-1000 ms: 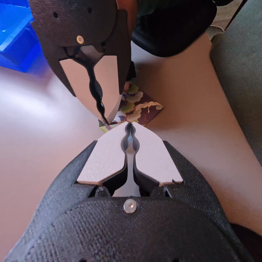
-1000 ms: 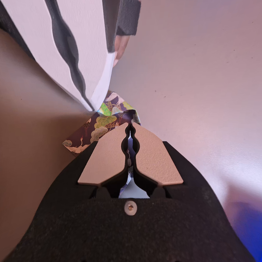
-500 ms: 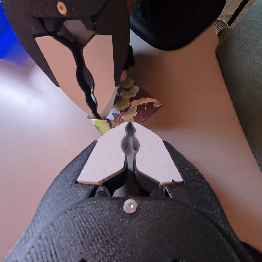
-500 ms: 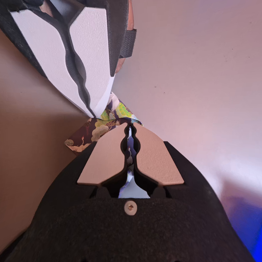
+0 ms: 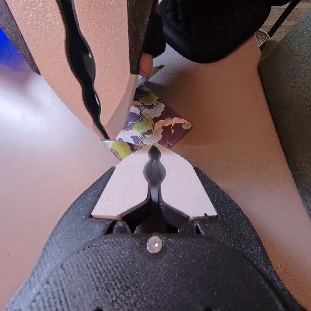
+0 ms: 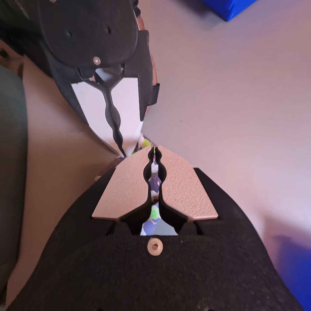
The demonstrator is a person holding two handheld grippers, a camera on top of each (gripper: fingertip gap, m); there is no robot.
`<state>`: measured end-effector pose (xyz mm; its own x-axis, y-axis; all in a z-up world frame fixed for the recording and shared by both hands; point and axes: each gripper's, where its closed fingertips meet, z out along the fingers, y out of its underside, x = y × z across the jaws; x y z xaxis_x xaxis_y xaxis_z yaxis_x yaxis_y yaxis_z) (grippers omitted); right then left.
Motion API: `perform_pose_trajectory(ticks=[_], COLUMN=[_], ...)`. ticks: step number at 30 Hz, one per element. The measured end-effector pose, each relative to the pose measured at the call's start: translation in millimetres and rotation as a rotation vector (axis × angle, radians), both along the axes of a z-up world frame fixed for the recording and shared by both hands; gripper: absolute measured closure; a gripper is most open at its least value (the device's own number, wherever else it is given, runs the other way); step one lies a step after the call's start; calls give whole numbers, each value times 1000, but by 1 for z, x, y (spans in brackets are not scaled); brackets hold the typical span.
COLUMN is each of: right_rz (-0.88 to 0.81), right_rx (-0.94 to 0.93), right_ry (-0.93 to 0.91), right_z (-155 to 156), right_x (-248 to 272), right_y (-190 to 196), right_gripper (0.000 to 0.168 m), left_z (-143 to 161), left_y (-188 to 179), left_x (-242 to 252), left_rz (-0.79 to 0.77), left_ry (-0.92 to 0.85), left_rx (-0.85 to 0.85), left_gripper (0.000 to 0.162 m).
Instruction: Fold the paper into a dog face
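Note:
The paper (image 5: 151, 124) is a dark purple sheet with cranes and green clouds, folded and lying flat on the pale table (image 5: 42, 159). My left gripper (image 5: 154, 147) is shut, with its tips at the paper's near edge. My right gripper (image 5: 105, 138) comes down from the upper left, shut, with its tips on the paper's left corner. In the right wrist view my right gripper (image 6: 154, 148) lies low over the paper (image 6: 154, 217), which shows through the slit between its fingers. The left gripper (image 6: 123, 154) touches the paper's edge just ahead. Whether either pinches the paper is hidden.
A blue bin (image 6: 232, 8) stands at the table's far side and shows as a blue blur in the left wrist view (image 5: 6, 50). A grey-green upholstered seat (image 5: 289, 101) runs along one table edge. A person's dark sleeve (image 5: 210, 28) and fingertip (image 5: 145, 67) are close behind the paper.
The right gripper has swung lower and nearer over the paper, so more of the paper shows in the left wrist view. Both grippers stay shut with tips at the paper.

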<state>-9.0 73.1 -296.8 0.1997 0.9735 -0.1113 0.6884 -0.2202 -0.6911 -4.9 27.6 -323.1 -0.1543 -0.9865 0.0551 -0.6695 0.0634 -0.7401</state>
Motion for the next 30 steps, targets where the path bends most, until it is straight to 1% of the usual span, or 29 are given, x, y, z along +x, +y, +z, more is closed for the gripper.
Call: perform_pose_trajectory(ticks=[5,7,9,11,13,14,16,21,26,30], right_rz=[22,32,38,38,37,38,42,43,46,29], right_rx=[38,47,64,70,66,66,67,72,74,37], right_ry=[-115,-140,-156,-158,-158,-160,-167,-173,-171,-121], right_z=[-25,-29,-30,-30,-30,-31,-31,-32,-31,-23], right_x=[-3,-4,-4,-3,-4,-4,-4,-3,-3,-2], right_y=[-1,-2,-2,-2,-2,-2,-2,-2,-3,-2], right_gripper=[168,168,168,168,168,168,168,168,168,168], left_z=[1,3,11,27,34,32,21,4,2,1], left_y=[-1,-3,-5,1,17,26,34,30,31,32], left_x=[1,1,-1,-5,-12,-17,-23,-20,-21,-22], left_rz=[0,-11,-32,-4,70,105,129,99,96,98], left_ry=[-5,-15,-45,-104,-127,-114,-69,8,21,26], left_rx=[-5,-4,-21,-64,-65,-45,-11,44,66,74], left_gripper=[162,162,156,155,157,158,159,162,162,162])
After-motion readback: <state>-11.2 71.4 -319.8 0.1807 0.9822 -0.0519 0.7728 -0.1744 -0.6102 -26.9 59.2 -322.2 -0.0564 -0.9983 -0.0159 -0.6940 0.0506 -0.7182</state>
